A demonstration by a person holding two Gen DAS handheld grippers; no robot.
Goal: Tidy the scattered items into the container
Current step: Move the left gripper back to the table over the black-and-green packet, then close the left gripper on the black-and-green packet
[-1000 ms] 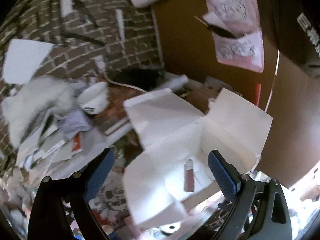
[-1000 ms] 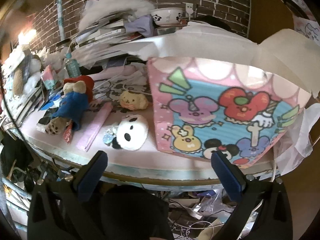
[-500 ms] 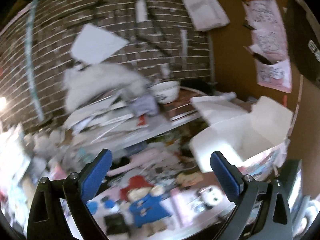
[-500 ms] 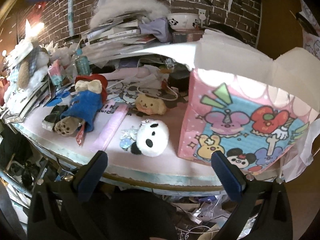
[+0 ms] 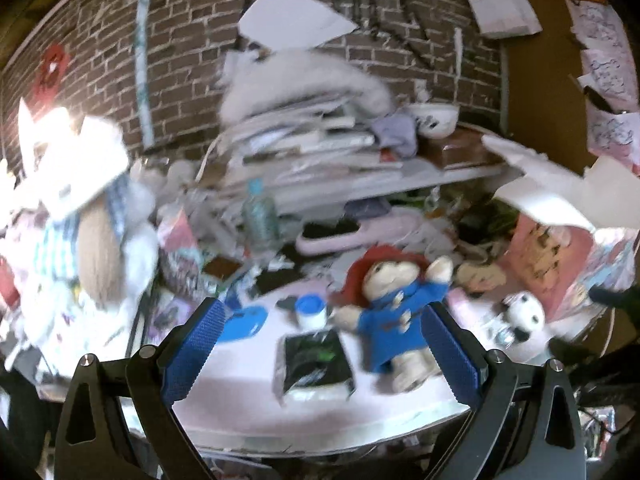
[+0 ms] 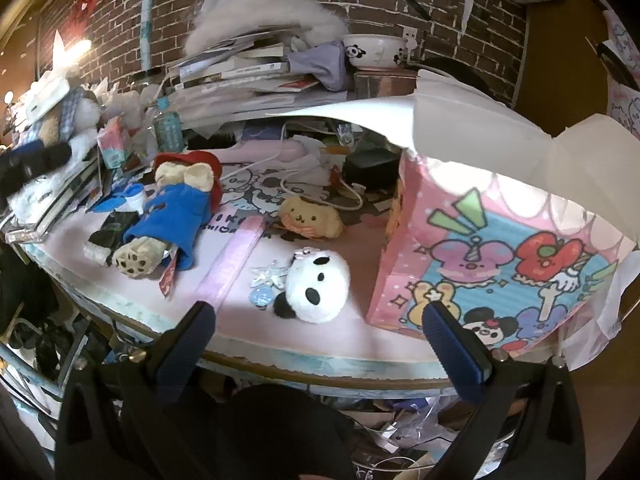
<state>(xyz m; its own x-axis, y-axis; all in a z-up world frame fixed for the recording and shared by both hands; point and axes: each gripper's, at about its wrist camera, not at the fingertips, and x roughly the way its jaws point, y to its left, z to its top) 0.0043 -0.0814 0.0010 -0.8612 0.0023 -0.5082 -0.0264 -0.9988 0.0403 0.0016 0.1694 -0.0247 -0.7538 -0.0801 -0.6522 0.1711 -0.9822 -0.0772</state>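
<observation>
A pink cartoon-printed box with open white flaps stands at the table's right; it also shows in the left wrist view. A bear in a blue coat and red hat lies on the pink table. A panda plush, a yellow dog plush, a long pink case, a black packet and a small blue-capped jar lie around it. My left gripper is open and empty above the packet. My right gripper is open and empty at the table's front edge, before the panda.
A heap of books and papers with a panda bowl fills the shelf at the back, against the brick wall. A water bottle, a large plush at the left and cables crowd the table.
My left gripper has swung away from above the open box, leftward and down, to the bear and the packet. My right gripper has shifted left, so the box sits further right.
</observation>
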